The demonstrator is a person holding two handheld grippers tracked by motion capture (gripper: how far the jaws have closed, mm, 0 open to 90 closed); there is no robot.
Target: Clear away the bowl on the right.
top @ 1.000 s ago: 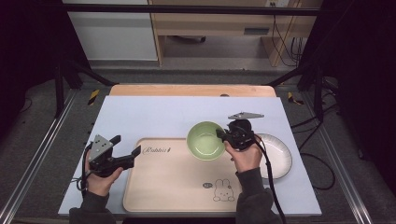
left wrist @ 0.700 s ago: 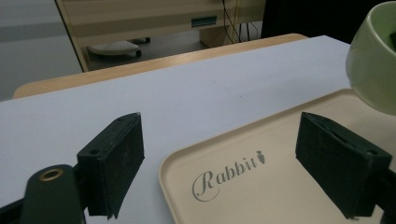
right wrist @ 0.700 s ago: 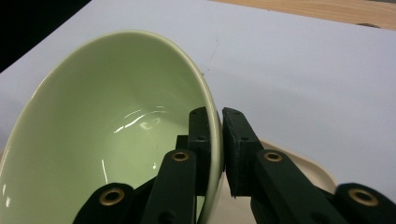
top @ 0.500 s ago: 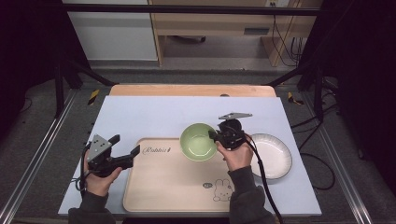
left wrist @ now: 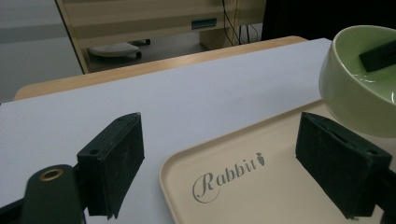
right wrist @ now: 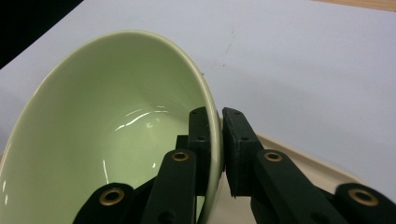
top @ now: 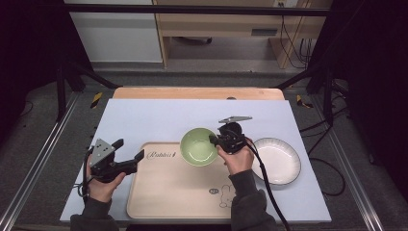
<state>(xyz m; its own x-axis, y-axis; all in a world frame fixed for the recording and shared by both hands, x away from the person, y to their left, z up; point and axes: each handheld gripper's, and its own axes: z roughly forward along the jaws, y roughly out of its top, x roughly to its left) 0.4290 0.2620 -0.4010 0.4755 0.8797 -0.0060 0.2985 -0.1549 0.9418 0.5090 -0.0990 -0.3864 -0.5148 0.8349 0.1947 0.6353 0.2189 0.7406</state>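
A pale green bowl (top: 198, 147) hangs over the far edge of a beige tray (top: 173, 190) printed "Rabbit". My right gripper (top: 213, 140) is shut on the bowl's right rim; in the right gripper view the rim (right wrist: 215, 126) is pinched between the two black pads, one inside the bowl and one outside. My left gripper (top: 130, 156) stands open by the tray's left edge, pointing right. In the left gripper view its jaws straddle the tray's corner (left wrist: 219, 182), with the green bowl (left wrist: 359, 88) at the upper right.
A white ribbed plate (top: 276, 160) lies on the table to the right of the tray. A pale blue mat (top: 159, 118) covers the wooden table under everything. Dark frame rails run along both sides.
My right gripper has carried the green bowl to the left and slightly down, away from the white plate and toward the tray. The left gripper has stayed put.
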